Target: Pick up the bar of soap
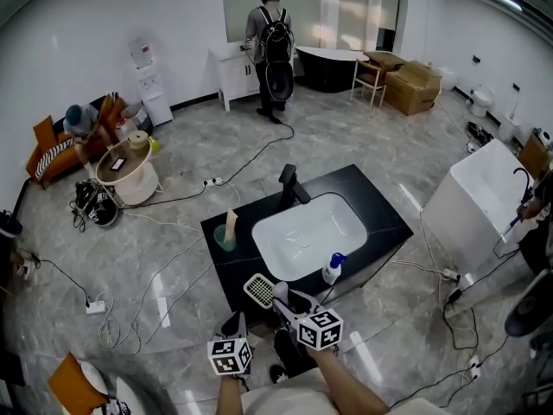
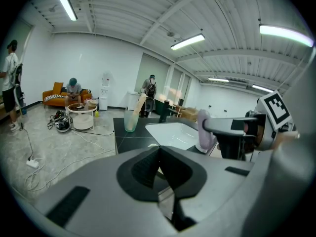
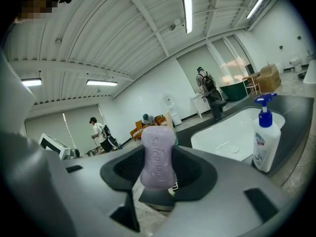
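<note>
The bar of soap (image 3: 158,157) is pale purple with raised lettering. It stands on end between the dark pads of my right gripper (image 3: 159,168), which is shut on it. In the head view the soap (image 1: 279,290) hangs over the near edge of the black counter (image 1: 380,214), just right of a white slatted soap dish (image 1: 258,290). My left gripper (image 1: 235,323) sits lower left of it, off the counter, shut with nothing between its pads (image 2: 143,167). The left gripper view shows the soap (image 2: 204,131) held up at the right.
A white sink (image 1: 309,234) is set in the counter, with a black tap (image 1: 290,184) behind it. A blue-capped pump bottle (image 1: 333,269) stands near the front edge, and a green cup (image 1: 225,234) at the left. Cables lie across the floor. Several people are farther off.
</note>
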A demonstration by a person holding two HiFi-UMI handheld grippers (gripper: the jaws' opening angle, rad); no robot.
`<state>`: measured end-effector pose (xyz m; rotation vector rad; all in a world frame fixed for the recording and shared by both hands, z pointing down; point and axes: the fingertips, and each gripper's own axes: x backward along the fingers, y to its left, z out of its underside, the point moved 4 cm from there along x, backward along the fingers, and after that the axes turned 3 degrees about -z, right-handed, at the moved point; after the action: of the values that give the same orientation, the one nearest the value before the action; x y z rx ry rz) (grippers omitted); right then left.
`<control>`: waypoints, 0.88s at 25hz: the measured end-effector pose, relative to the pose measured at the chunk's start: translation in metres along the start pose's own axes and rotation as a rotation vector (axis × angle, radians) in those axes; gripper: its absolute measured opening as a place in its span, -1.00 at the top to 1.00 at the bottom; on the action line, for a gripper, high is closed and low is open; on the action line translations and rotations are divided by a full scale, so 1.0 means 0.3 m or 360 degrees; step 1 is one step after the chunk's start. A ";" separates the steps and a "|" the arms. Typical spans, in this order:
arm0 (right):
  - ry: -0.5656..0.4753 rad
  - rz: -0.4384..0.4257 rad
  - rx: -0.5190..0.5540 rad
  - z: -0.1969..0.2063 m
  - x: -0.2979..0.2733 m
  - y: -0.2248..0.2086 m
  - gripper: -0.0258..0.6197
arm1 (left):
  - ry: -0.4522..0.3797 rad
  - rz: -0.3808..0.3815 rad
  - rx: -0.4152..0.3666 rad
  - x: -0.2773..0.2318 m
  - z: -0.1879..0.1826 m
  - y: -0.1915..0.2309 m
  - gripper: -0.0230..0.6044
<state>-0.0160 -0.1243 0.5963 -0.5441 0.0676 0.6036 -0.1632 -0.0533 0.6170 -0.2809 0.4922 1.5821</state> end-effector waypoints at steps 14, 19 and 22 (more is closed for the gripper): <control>0.0036 -0.0042 0.0009 0.011 -0.022 0.038 0.37 | 0.0004 -0.0003 0.0014 0.026 0.003 0.018 0.91; 0.0054 -0.0058 0.0018 0.017 -0.029 0.048 0.37 | -0.0004 0.0020 0.0018 0.028 -0.001 0.011 0.91; 0.0061 -0.0061 0.0025 0.019 -0.027 0.051 0.37 | -0.0005 0.0013 0.0012 0.029 -0.001 0.008 0.91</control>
<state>-0.0317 -0.1150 0.5958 -0.5407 0.0975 0.5547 -0.1664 -0.0459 0.6129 -0.2712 0.4972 1.5879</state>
